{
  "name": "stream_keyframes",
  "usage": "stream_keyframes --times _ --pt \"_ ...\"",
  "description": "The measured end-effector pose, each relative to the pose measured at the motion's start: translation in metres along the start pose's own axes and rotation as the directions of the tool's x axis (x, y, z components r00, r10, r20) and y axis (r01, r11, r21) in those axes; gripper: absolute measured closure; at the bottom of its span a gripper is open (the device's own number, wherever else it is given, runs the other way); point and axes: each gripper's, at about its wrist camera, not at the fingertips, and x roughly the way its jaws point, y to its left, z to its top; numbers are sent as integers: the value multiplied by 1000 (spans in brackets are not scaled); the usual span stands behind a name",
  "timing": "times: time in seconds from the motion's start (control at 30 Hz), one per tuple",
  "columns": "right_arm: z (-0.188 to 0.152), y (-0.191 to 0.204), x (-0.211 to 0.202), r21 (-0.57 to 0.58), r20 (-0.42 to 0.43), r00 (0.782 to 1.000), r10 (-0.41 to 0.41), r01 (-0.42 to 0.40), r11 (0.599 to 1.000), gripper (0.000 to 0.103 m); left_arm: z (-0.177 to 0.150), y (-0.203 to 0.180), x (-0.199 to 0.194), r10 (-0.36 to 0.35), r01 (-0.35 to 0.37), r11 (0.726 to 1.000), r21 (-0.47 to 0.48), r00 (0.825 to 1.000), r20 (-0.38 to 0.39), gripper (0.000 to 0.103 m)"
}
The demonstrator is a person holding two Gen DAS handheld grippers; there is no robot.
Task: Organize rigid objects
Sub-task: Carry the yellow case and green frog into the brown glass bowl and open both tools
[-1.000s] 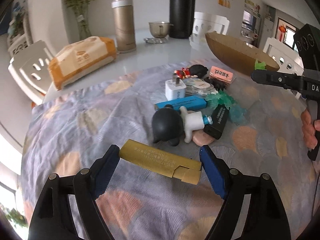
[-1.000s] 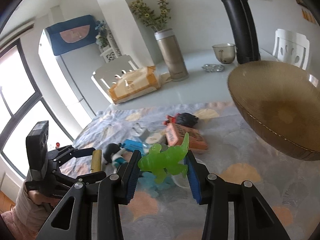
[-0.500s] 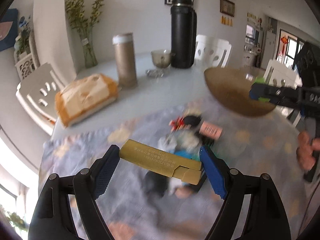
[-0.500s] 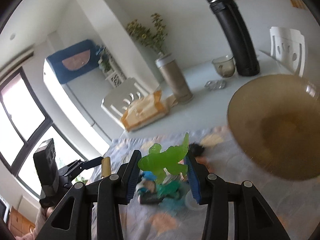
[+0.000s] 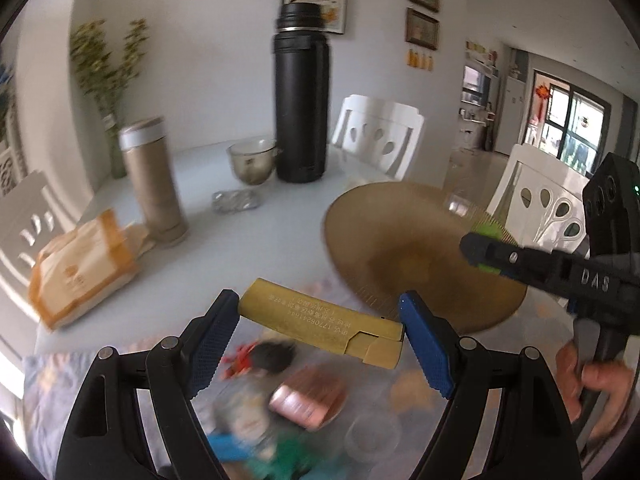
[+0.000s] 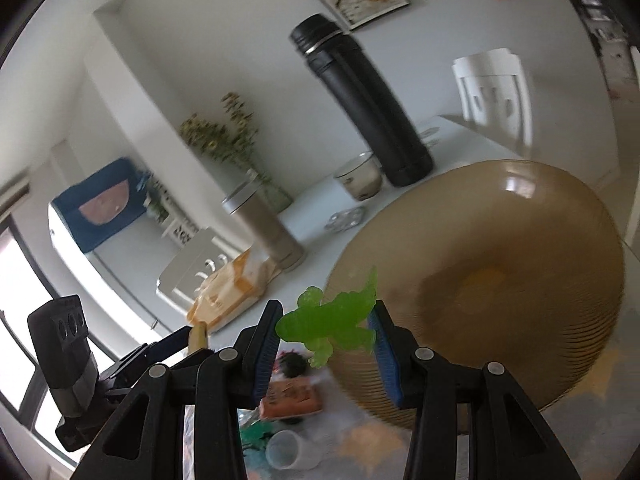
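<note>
My left gripper (image 5: 320, 328) is shut on a flat gold bar (image 5: 320, 322) with engraved writing, held in the air above the pile of small objects (image 5: 280, 392). My right gripper (image 6: 326, 330) is shut on a translucent green lizard toy (image 6: 332, 320), held at the near rim of the big amber glass bowl (image 6: 500, 280). In the left wrist view the right gripper (image 5: 486, 252) reaches over the bowl (image 5: 400, 248) from the right. The left gripper (image 6: 192, 338) shows at lower left in the right wrist view.
A tall black flask (image 5: 300, 96), a small glass bowl (image 5: 252, 160), a beige tumbler (image 5: 154, 180) and a tissue pack (image 5: 84, 264) stand on the white table. White chairs (image 5: 376, 136) ring it. A pink box (image 6: 290, 398) and a clear cup (image 6: 288, 450) lie on the cloth.
Both grippers have risen from the cloth and moved toward the amber bowl, each still holding its object. The pile of objects now lies below them.
</note>
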Motion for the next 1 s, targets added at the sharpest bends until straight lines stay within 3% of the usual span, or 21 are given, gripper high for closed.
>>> stream_keyframes --times 0.43,0.5,0.53,0.57,0.63,0.7,1.0 --pt "11 -28 -12 44 51 994 -99 97 994 60 16 -68 57 -74 76 990 115 997 -24 22" --pt "12 -31 -13 56 50 994 -97 94 994 60 15 -71 60 -80 82 988 131 997 -21 18" --pt "12 -32 -12 60 46 995 -93 91 994 48 15 -73 63 -83 87 986 142 996 -31 12" --pt "12 -32 -12 64 40 995 -92 89 994 24 15 -74 67 -92 102 984 149 993 -68 1" --pt "13 -32 -14 73 53 993 -104 99 992 2 14 -71 77 -134 154 980 123 979 -154 0" --pt "14 -28 -17 69 71 993 -96 91 993 1 11 -64 79 -156 172 982 81 972 -177 0" --pt "13 -17 -19 36 67 994 -85 83 996 1 10 -30 50 -92 96 995 27 988 -124 0"
